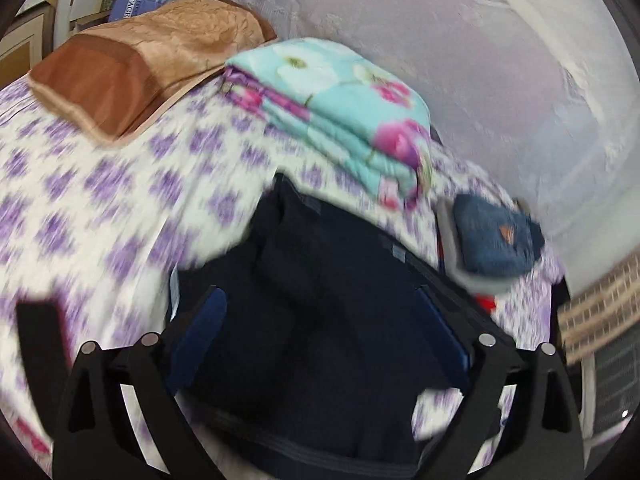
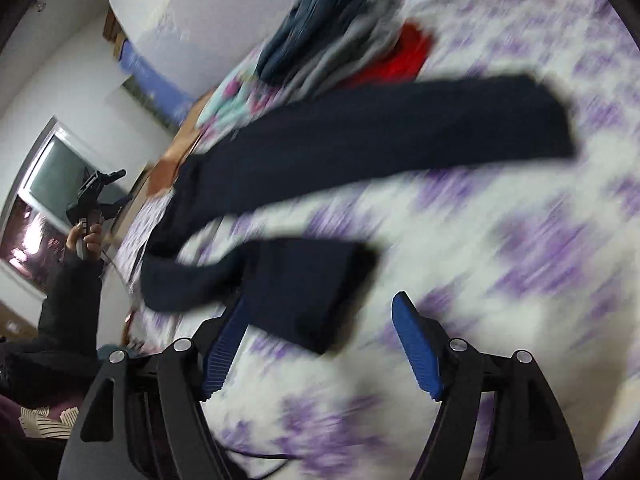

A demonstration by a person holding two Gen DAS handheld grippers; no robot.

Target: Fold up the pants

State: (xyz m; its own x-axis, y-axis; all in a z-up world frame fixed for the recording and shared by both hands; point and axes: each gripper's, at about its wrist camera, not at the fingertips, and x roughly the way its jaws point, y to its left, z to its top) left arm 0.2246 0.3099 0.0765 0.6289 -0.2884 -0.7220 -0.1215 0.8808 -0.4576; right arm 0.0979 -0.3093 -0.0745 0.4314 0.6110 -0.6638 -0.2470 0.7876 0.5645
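Two navy pant legs (image 2: 360, 140) stretch across the purple-patterned bedsheet (image 2: 520, 260), one cuff lying between the spread fingers of the right gripper (image 2: 320, 344). The left gripper (image 1: 320, 320) is open too, its jaws wide over the pants' waist. Far right sit a floral blanket (image 1: 340, 112) and folded jeans (image 1: 496, 236)

Pants (image 2: 360, 140) lie on bed (image 2: 520, 280) before stacked clothes (image 2: 344, 40).
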